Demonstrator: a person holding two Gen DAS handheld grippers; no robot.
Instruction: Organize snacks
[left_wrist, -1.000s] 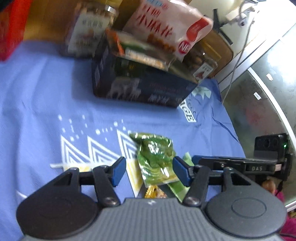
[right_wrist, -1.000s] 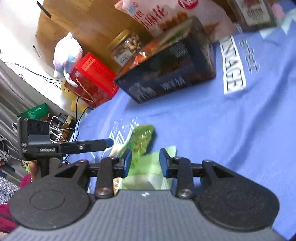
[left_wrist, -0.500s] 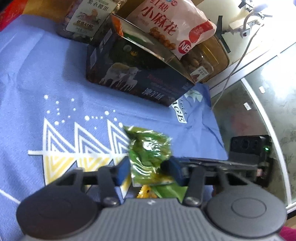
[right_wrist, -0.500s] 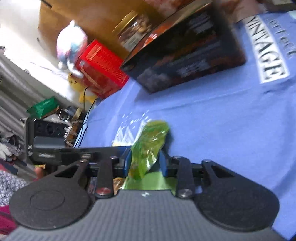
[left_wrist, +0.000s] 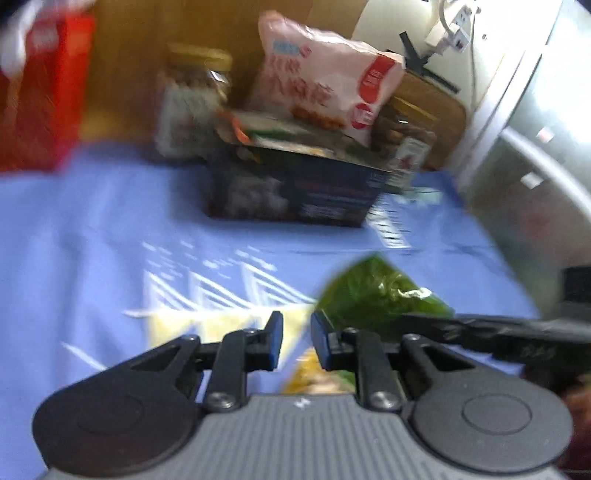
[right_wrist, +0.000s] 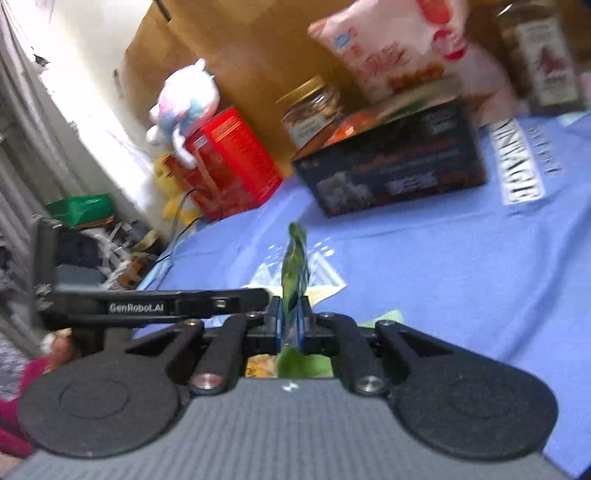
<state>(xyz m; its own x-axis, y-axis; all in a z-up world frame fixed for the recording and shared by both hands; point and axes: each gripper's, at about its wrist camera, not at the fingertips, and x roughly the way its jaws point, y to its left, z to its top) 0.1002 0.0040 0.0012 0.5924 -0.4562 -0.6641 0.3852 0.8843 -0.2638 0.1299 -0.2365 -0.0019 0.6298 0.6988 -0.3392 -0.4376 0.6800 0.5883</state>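
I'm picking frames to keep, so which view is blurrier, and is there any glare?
Left wrist view: heavy motion blur; the box and jar are smeared, and glare spots show on the green packet. Right wrist view: milder blur, box print unreadable, the gripper body sharp, window light washing out the upper left.

Lived-in home, likely a bedroom corner. Ahead of the tongs a printed blue cloth (right_wrist: 461, 266) is covering the work surface, with a wooden panel (right_wrist: 258, 48) standing behind the snack packs and a plush toy (right_wrist: 184, 99) sitting on a red box (right_wrist: 229, 162) to the far left. Left of the tongs, curtains (right_wrist: 22, 122) are hanging over piled household clutter (right_wrist: 107, 240); a wall socket (left_wrist: 452, 31) is showing upper right.
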